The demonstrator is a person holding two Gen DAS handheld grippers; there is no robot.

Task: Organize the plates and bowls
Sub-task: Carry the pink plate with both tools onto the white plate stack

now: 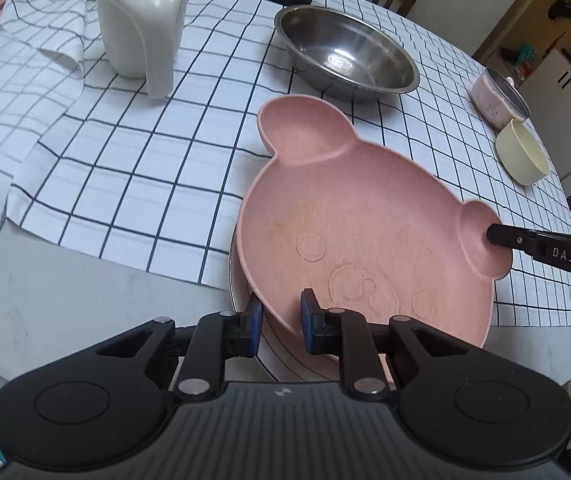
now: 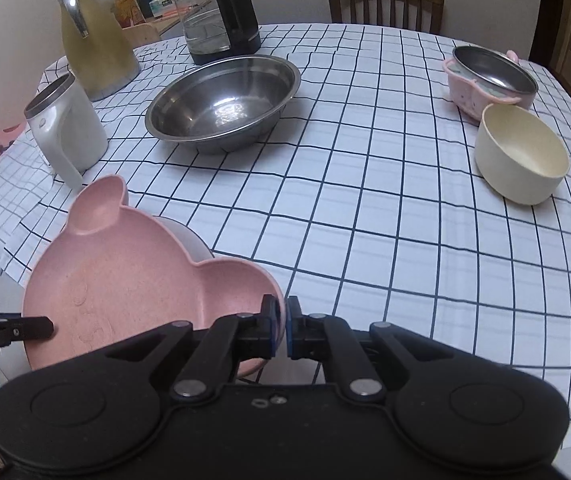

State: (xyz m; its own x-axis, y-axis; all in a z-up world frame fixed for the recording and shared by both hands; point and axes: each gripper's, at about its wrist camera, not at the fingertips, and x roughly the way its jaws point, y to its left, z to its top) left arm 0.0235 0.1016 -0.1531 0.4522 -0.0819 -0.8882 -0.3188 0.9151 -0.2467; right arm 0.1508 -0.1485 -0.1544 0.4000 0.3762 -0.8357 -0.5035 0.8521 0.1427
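Observation:
A pink bear-shaped plate [image 1: 349,232] is held tilted above another plate [image 1: 232,280] at the table's near edge. My left gripper [image 1: 281,312] straddles the pink plate's near rim with a gap between the blue pads and the rim. My right gripper [image 2: 283,326] is shut on the rim of the pink plate's [image 2: 125,280] ear; it also shows in the left wrist view [image 1: 493,236]. A white dish [image 2: 189,240] sits under the pink plate. A steel bowl [image 2: 223,100], a cream bowl [image 2: 521,156] and a pink steel-lined bowl [image 2: 489,76] stand farther off.
A white jug [image 2: 65,128], a yellow thermos [image 2: 93,44] and a black glass kettle [image 2: 221,16] stand at the back left. A checked cloth [image 2: 365,200] covers the table. A wooden chair [image 2: 385,0] stands behind.

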